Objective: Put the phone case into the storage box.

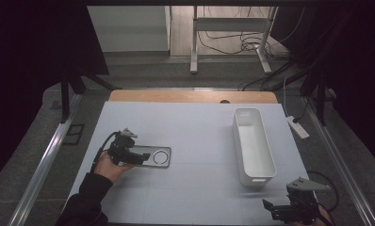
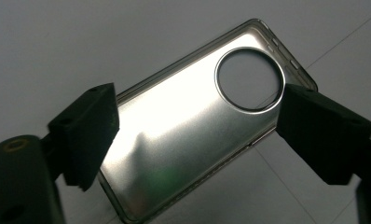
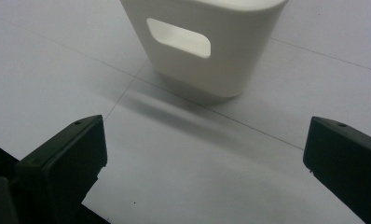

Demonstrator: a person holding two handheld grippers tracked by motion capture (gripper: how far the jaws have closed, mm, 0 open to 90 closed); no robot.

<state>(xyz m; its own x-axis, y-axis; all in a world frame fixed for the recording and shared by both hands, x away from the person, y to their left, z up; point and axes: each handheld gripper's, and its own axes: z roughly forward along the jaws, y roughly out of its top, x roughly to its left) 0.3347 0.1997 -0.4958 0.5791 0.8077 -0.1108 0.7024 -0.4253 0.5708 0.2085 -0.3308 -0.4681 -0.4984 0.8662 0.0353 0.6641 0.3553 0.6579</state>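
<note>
Phone case [image 2: 183,135] flat, long axis sideways across table.

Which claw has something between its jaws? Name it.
The left claw: a silvery phone case lies between its jaws, while the right claw stands over bare table.

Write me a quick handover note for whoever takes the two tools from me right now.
Left tool: jaws open around the clear phone case, one on each long edge; no firm pinch can be seen, so treat it as not gripped.
Right tool: open, empty, pointed at the handle end of the white bin.
Phone case lies flat on the table sheet, left of centre; the bin stands to the right and looks empty.
Done: left tool lined up on the case.
Left: probably close, lift and carry the case to the bin.
</note>
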